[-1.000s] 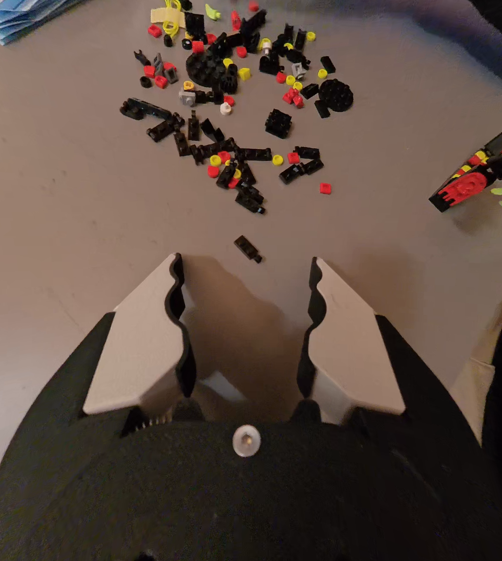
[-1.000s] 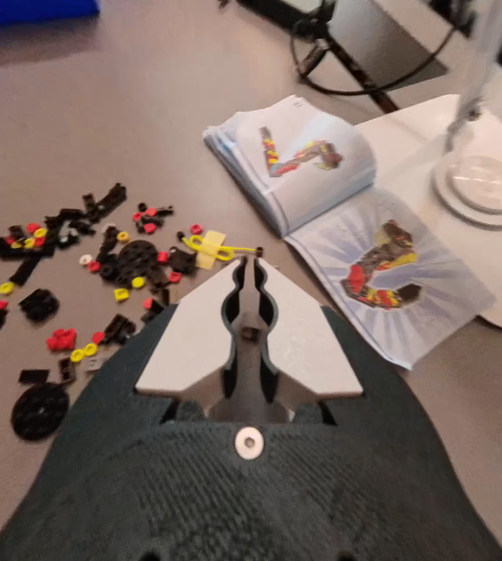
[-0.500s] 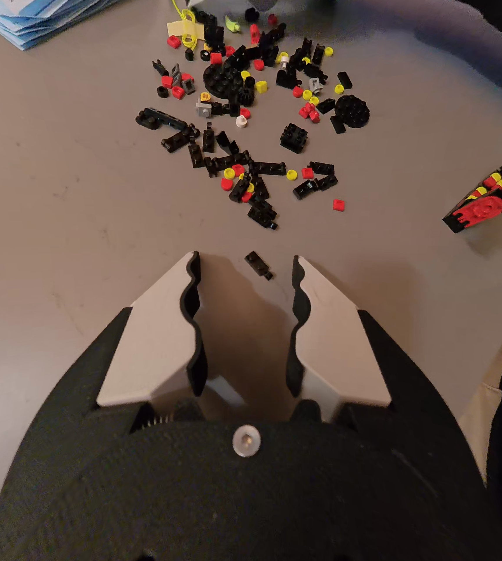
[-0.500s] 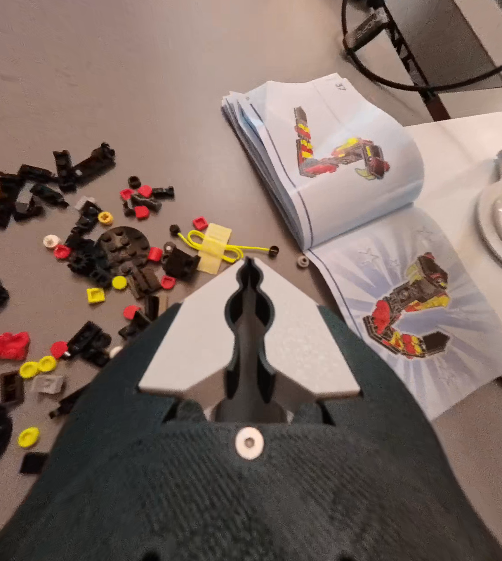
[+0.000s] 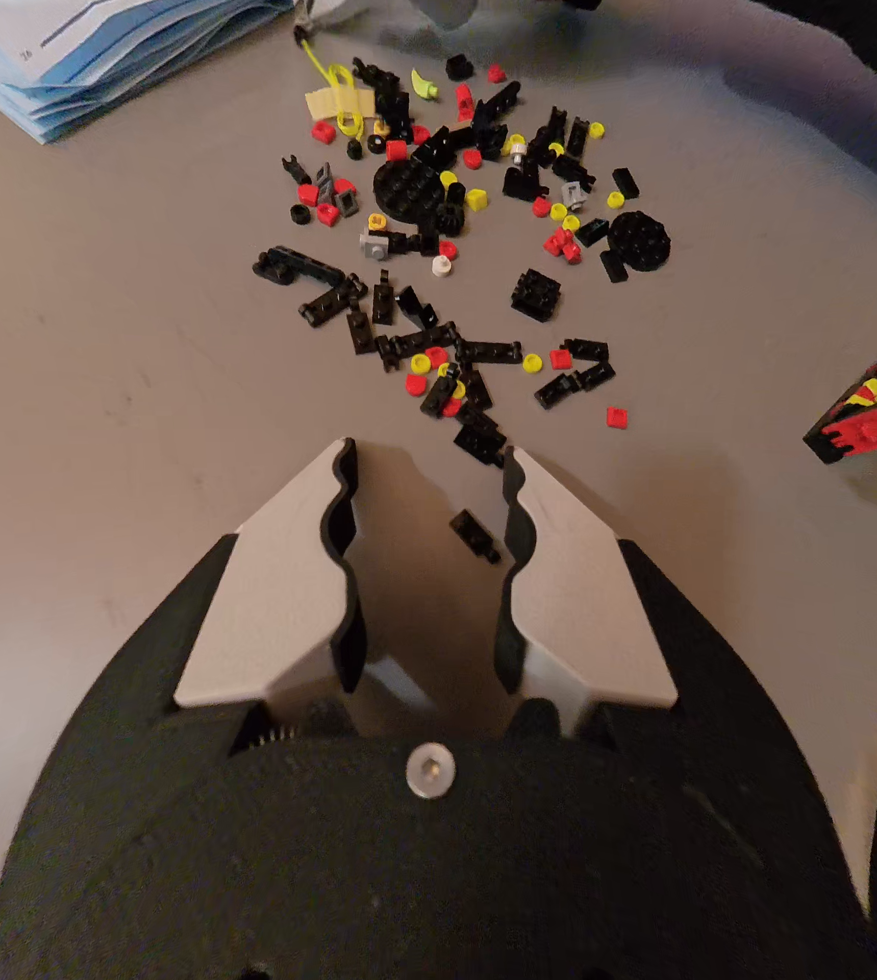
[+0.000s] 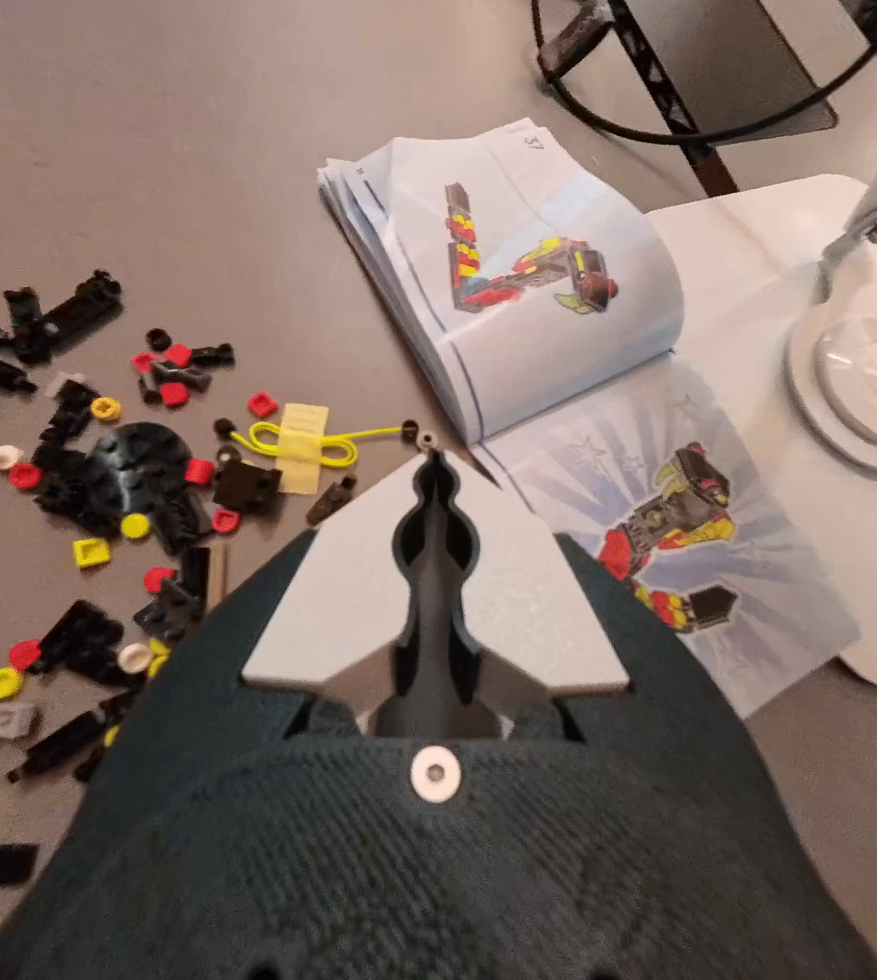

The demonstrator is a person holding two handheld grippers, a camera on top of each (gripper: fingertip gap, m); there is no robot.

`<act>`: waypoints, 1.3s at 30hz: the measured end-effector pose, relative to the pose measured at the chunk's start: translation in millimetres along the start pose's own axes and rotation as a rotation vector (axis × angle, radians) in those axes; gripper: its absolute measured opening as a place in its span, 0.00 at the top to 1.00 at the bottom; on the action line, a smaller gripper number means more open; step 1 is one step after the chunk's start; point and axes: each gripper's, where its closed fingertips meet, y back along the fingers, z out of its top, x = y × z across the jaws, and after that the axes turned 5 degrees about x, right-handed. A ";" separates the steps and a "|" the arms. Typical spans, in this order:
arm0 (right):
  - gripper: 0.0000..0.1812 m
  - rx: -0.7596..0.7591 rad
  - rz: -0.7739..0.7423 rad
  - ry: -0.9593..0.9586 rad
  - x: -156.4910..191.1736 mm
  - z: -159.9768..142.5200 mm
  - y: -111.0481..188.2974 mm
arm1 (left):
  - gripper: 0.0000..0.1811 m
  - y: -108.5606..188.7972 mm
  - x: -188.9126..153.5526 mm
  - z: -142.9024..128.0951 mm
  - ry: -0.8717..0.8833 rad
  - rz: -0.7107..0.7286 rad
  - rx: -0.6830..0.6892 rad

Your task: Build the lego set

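The left gripper (image 5: 428, 451) has slid forward, fingers spread around the small black piece (image 5: 474, 535) on the table (image 5: 107, 424), seemingly to pinch it, while the right gripper (image 6: 435, 457), fingers pressed together and empty, waits by the booklet (image 6: 531, 297).

The left claw (image 5: 430, 456) pointed forward and down toward the counter (image 5: 107, 371), its two pale grey fingers (image 5: 287, 572) spread well apart with a wide gap between their wavy black inner pads (image 5: 343, 530). Both fingertips sat low, close to the surface, and cast a shadow between them. The broad black body of the tool filled the lower part of its wrist view. The right claw (image 6: 435, 458) was closed, its pale fingers (image 6: 340, 599) pressed together so the scalloped black pads (image 6: 409, 535) met at the tips, with nothing visibly pinched there. It tilted downward over the counter, and its dark textured body filled the lower part of its own view.
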 end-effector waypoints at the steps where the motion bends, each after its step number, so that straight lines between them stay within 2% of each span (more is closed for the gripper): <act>1: 1.00 -0.010 0.029 0.014 8.6 0.2 0.9 | 0.70 -2.0 0.4 2.6 0.002 -0.004 -0.001; 6: 1.00 -0.015 0.202 0.045 58.0 -5.2 13.8 | 0.70 -12.6 -2.7 14.4 -0.004 -0.028 -0.001; 8: 1.00 -0.006 0.172 0.066 60.5 -9.3 22.2 | 0.68 -14.7 -7.2 15.0 -0.031 -0.034 0.006; 10: 0.99 -0.058 0.121 0.031 54.5 -5.4 37.6 | 0.67 -13.4 -10.1 14.2 -0.058 -0.024 0.002; 12: 0.93 -0.097 0.065 -0.061 45.1 -7.5 55.7 | 0.66 -9.0 -12.8 12.2 -0.070 -0.022 -0.011; 14: 0.82 -0.052 0.006 -0.163 39.2 -27.0 68.8 | 0.64 -3.6 -11.5 7.1 -0.067 -0.012 -0.009; 16: 0.70 -0.024 0.045 -0.201 57.2 -46.4 78.5 | 0.61 3.1 -13.7 0.5 -0.074 -0.028 0.006; 18: 0.65 -0.029 0.067 -0.173 76.9 -61.4 84.8 | 0.58 10.0 -16.5 -4.5 -0.095 -0.044 0.011; 20: 0.64 0.005 0.059 -0.117 90.5 -78.9 86.8 | 0.58 14.7 -13.0 -8.3 -0.106 -0.024 0.016; 21: 0.66 -0.022 0.059 -0.115 93.8 -78.4 89.3 | 0.58 15.7 -11.4 -10.2 -0.108 -0.019 0.024; 23: 0.63 -0.016 0.105 -0.086 104.2 -80.3 89.7 | 0.63 14.2 -10.5 -14.3 -0.102 -0.028 0.047; 26: 0.65 -0.019 0.122 -0.062 109.4 -70.8 83.3 | 0.68 6.7 -13.5 -12.5 -0.092 -0.037 0.053; 31: 0.67 -0.025 0.109 -0.077 107.8 -49.9 66.2 | 0.70 -8.2 -18.6 3.9 -0.072 -0.041 0.042; 35: 0.64 -0.081 0.143 -0.097 113.3 -46.9 89.7 | 0.69 14.4 -24.2 1.1 -0.103 -0.017 0.037; 38: 0.63 -0.065 0.123 -0.066 121.6 -64.5 104.6 | 0.70 34.8 -11.8 -13.1 -0.101 0.043 0.023; 39: 0.62 -0.060 0.119 -0.062 124.6 -70.0 105.6 | 0.73 38.2 -6.9 -18.2 -0.089 0.054 0.020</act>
